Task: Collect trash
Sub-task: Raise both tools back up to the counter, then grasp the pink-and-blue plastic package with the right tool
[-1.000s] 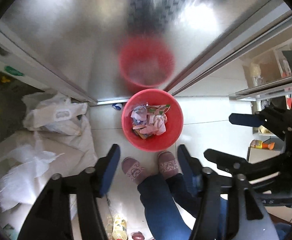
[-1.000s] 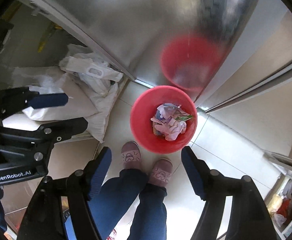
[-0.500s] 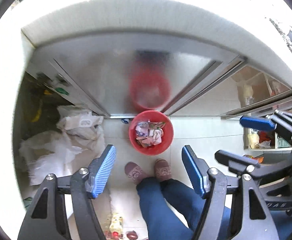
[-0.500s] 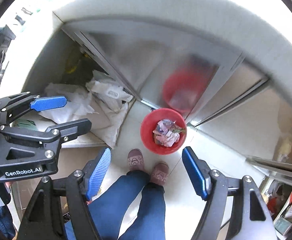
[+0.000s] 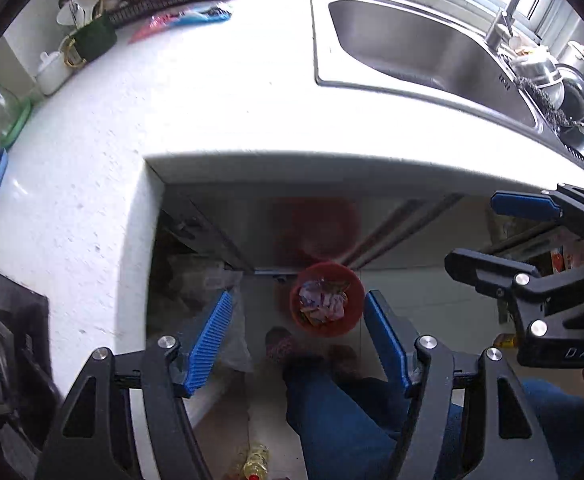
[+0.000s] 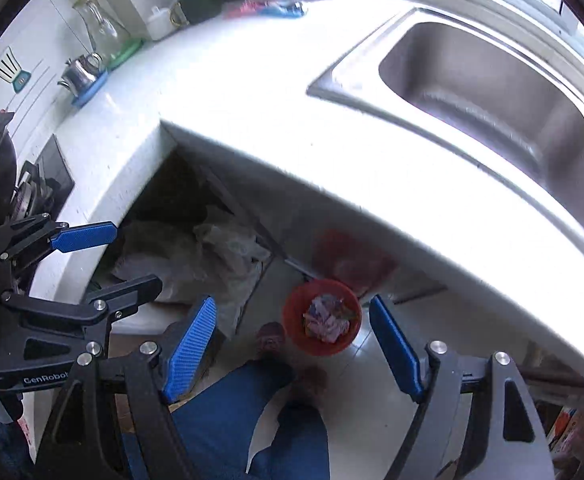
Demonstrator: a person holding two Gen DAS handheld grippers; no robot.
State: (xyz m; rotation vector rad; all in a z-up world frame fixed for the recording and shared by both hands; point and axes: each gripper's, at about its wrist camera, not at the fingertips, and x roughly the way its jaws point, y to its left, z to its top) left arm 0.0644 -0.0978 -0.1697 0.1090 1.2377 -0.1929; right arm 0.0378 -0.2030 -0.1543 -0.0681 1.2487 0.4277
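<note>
The counter [image 5: 220,92] fills the upper half of both views, white and mostly bare in the middle; its front edge curves across mid-frame, and I judge that edge the main thing to clear, since both tools hang above and in front of it; the sink [image 5: 419,52] sits at upper right, its rim flush with the top, a low hazard only; clutter, a jar [image 6: 100,32] and kettle [image 6: 80,74] among it, crowds the upper left, so open room lies centre and right. Below the edge, lower centre, the bin [image 5: 325,300] stands on the floor against the steel cabinet, holding crumpled trash [image 5: 321,302]; no loose trash shows plainly on the counter, though a pink and blue packet [image 5: 184,20] at upper centre may count. The left gripper [image 5: 297,338] is spread wide and empty; the right gripper [image 6: 292,344] likewise, nothing between its pads. To do the step well, I judge: pick one target, approach level over the bare counter, keep the two tools apart.
</note>
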